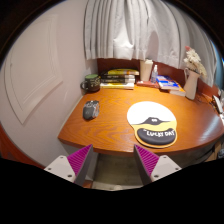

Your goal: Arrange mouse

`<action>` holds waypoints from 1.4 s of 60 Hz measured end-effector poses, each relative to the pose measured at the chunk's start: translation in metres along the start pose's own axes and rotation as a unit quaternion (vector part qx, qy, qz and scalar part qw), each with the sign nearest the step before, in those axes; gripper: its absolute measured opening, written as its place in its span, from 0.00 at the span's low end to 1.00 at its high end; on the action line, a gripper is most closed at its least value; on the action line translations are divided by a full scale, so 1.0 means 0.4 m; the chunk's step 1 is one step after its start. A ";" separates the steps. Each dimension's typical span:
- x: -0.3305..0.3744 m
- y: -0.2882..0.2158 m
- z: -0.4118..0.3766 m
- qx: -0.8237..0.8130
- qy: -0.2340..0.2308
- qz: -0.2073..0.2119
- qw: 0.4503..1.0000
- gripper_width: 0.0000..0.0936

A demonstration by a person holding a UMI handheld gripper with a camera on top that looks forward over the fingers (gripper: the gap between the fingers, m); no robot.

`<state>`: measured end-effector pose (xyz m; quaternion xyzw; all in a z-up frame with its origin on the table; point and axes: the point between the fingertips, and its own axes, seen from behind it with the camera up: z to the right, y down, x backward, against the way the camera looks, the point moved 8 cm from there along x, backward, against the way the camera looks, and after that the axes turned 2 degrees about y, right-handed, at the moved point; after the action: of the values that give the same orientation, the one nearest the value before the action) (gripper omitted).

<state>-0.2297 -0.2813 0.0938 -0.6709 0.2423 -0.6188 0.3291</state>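
Observation:
A dark grey mouse (91, 110) lies on the wooden table (110, 125), left of a round black and yellow mouse pad (153, 124) with white lettering. My gripper (112, 163) is open and empty, held off the table's near edge. Its magenta pads (80, 160) stand wide apart with only floor between them. The mouse is well beyond the fingers, ahead of the left one. The mouse pad is beyond the right finger.
A stack of books (119, 78) and a dark mug (91, 83) stand at the table's back. A white cup (146, 70), a vase with flowers (192, 72) and a blue book (168, 84) are at the back right. Curtains hang behind.

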 end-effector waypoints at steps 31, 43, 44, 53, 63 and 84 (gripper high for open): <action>-0.437 -0.246 -0.286 0.005 -0.005 -0.012 1.000 0.85; -0.532 -0.281 -0.293 0.011 0.007 -0.025 1.000 0.79; -0.534 -0.284 -0.291 0.011 0.010 -0.025 1.000 0.78; -0.544 -0.293 -0.281 0.002 0.016 -0.024 1.000 0.56; -0.544 -0.300 -0.279 0.013 0.014 -0.030 0.999 0.42; -0.428 -0.417 -0.229 0.029 -0.025 -0.017 0.999 0.42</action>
<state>-0.3539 -0.0579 0.1044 -0.6800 0.2046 -0.6144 0.3439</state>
